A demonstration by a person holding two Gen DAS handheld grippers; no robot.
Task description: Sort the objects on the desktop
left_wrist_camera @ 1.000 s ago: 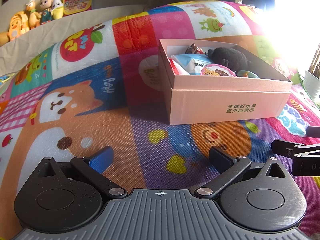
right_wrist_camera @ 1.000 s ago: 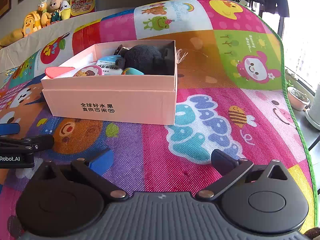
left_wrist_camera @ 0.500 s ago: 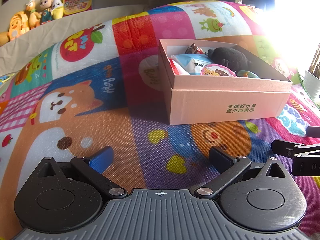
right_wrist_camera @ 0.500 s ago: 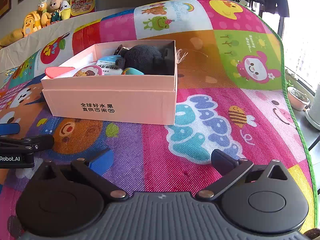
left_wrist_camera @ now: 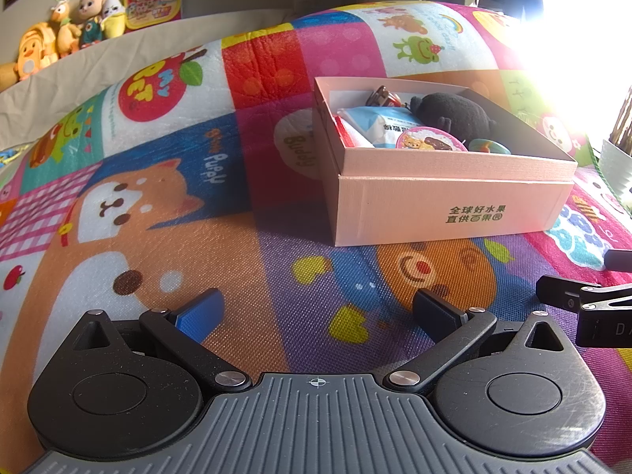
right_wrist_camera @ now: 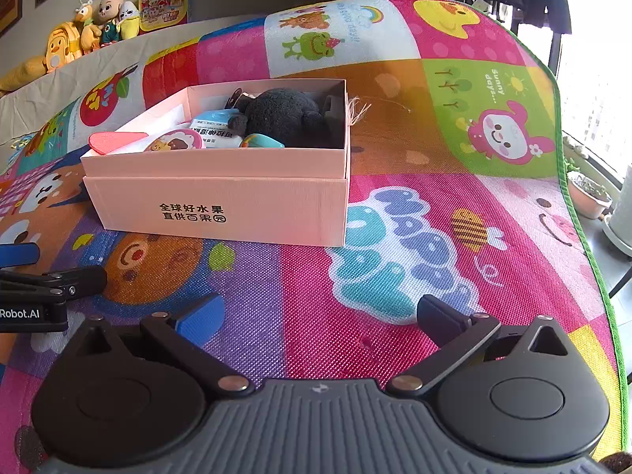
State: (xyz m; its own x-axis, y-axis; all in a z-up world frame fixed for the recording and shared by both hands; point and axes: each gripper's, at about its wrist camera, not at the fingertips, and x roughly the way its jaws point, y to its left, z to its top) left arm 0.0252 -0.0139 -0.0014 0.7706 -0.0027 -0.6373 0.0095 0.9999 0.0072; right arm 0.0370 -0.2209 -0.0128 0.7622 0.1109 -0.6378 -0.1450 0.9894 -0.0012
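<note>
A pink cardboard box with green printing stands on a colourful cartoon play mat. Inside lie a black plush toy, a light blue packet, a round pink-lidded item, a small teal object and a brown piece. My left gripper hovers low over the mat, open and holding nothing, well short of the box. My right gripper is likewise open with nothing in it, in front of the box's right corner.
Plush toys and a picture book line a ledge behind the mat. The mat's green edge drops off at right, with potted plants beyond. Each gripper's fingers show at the other view's edge.
</note>
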